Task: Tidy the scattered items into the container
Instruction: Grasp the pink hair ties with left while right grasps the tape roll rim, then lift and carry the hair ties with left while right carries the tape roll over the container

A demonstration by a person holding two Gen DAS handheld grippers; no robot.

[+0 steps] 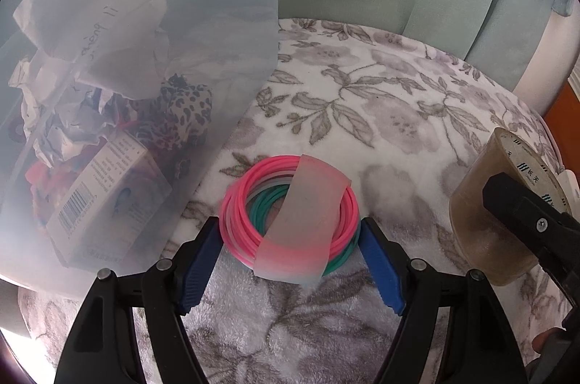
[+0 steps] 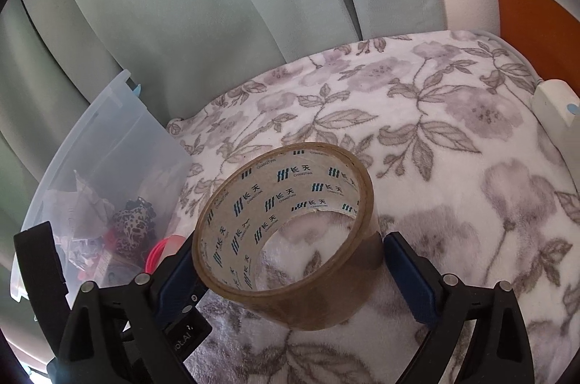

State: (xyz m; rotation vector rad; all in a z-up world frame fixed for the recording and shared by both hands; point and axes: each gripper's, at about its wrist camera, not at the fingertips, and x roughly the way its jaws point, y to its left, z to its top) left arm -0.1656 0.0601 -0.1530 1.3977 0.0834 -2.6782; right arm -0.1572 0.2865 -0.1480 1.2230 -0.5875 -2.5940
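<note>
In the left wrist view, the left gripper (image 1: 290,239) pinches a bundle of pink and green rubber bands (image 1: 290,210) banded with a translucent sleeve, on the floral blanket (image 1: 380,116) just beside the translucent bin (image 1: 137,87); lift it clear of the wall before swinging over, gripping lightly so the loops do not splay. In the right wrist view, the right gripper (image 2: 286,261) clamps a brown packing tape roll (image 2: 286,235), tilted, its printed core showing; carry it level to the bin.
</note>
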